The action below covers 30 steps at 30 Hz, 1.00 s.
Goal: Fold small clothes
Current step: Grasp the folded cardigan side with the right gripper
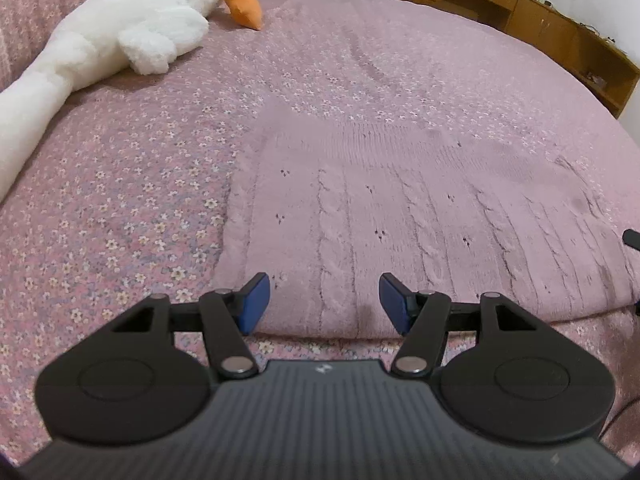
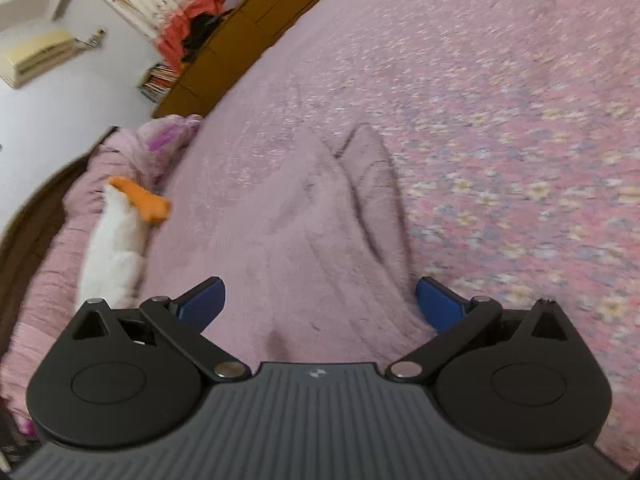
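A small pink cable-knit sweater (image 1: 420, 216) lies flat on the floral pink bedspread (image 1: 120, 200). My left gripper (image 1: 324, 300) is open, its blue pads just above the sweater's near hem. In the right wrist view the sweater (image 2: 304, 248) shows blurred, with a sleeve (image 2: 372, 184) lying along its right side. My right gripper (image 2: 320, 304) is open wide over the sweater's near edge and holds nothing. A dark tip of the right gripper (image 1: 633, 237) shows at the right edge of the left wrist view.
A white plush goose (image 1: 112, 40) with an orange beak (image 1: 242, 0) lies at the far left of the bed; it also shows in the right wrist view (image 2: 116, 248). Wooden cabinets (image 1: 520, 8) run along the far side of the bed.
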### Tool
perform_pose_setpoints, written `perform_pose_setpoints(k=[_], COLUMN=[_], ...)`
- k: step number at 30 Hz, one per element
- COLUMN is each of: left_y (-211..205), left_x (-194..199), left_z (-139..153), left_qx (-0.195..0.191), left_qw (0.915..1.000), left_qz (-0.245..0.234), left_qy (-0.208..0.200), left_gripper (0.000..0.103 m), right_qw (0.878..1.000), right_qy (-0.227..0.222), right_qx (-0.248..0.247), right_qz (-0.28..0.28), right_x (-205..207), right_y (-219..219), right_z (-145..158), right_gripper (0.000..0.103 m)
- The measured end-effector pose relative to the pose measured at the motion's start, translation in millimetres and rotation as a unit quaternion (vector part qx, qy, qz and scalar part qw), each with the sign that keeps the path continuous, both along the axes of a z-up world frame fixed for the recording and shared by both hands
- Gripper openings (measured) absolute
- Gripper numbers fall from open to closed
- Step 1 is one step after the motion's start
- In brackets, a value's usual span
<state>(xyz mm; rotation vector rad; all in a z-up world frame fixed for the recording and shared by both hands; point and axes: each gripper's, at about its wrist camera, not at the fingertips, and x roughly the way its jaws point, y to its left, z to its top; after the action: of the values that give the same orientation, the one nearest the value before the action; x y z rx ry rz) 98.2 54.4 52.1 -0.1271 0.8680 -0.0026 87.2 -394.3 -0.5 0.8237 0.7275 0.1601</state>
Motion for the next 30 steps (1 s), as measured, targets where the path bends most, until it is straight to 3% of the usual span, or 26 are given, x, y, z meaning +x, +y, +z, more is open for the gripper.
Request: perform_pose_setpoints(k=[3, 6, 8, 9, 10, 18, 25, 30], left_y=[-1.4, -3.6, -5.2, -6.0, -6.0, -2.7, -1.7, 2.7], left_x=[5.9, 9.3, 10.3, 11.3, 11.3, 11.7, 9.2, 4.4], left_z=[-1.7, -5.4, -7.3, -8.4, -8.7, -9.2, -8.9, -5.3], left_qx=[-0.008, -0.004, 0.002, 0.005, 0.007, 0.009, -0.006, -0.026], left_qw=[0.9999, 0.9999, 0.9999, 0.9999, 0.9999, 0.9998, 0.9998, 0.9994], left_qz=[0.006, 0.007, 0.005, 0.005, 0.003, -0.009, -0.007, -0.004], left_qy=[0.006, 0.011, 0.013, 0.013, 0.013, 0.012, 0.018, 0.023], left_gripper=[0.062, 0.062, 0.062, 0.062, 0.062, 0.062, 0.062, 0.062], right_qw=[0.999, 0.999, 0.999, 0.999, 0.999, 0.999, 0.999, 0.998], right_qy=[-0.012, -0.028, -0.033, -0.028, -0.021, -0.015, -0.032, -0.037], right_qx=[0.039, 0.036, 0.011, -0.002, -0.017, 0.009, -0.003, -0.018], right_qz=[-0.013, -0.020, -0.027, -0.030, -0.035, -0.049, -0.044, -0.051], right_x=[9.0, 15.5, 17.8, 19.0, 19.9, 29.2, 41.5, 40.4], right_y=[-11.2, -11.0, -5.8, -2.9, -1.1, -9.7, -4.5, -2.0], right_z=[-4.7, -5.5, -4.6, -5.0, -5.4, -17.8, -22.1, -19.4], right_gripper=[0.103, 0.101, 0.079, 0.059, 0.047, 0.048, 0.048, 0.028])
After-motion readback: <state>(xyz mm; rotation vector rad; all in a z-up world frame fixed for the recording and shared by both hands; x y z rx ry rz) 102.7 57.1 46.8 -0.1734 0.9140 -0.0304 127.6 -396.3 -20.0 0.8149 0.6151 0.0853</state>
